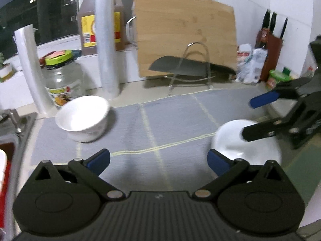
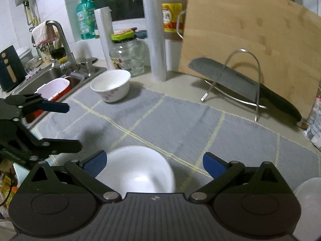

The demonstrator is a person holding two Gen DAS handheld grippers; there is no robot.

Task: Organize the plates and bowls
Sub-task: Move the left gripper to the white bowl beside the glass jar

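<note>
The right gripper (image 2: pixel 154 164), jaws released, hangs at bottom centre over an overturned white bowl (image 2: pixel 138 170). The left gripper (image 1: pixel 158 160) is spread wide and holds nothing. A floral bowl (image 2: pixel 110 87) stands upper left on the grey mat (image 2: pixel 180 124). Next, I think, comes grasping one bowl for stacking.

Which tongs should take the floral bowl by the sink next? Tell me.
Left. The left tongs stand open and empty, nearer the floral bowl; the right tongs hover over the plain white bowl.
</note>
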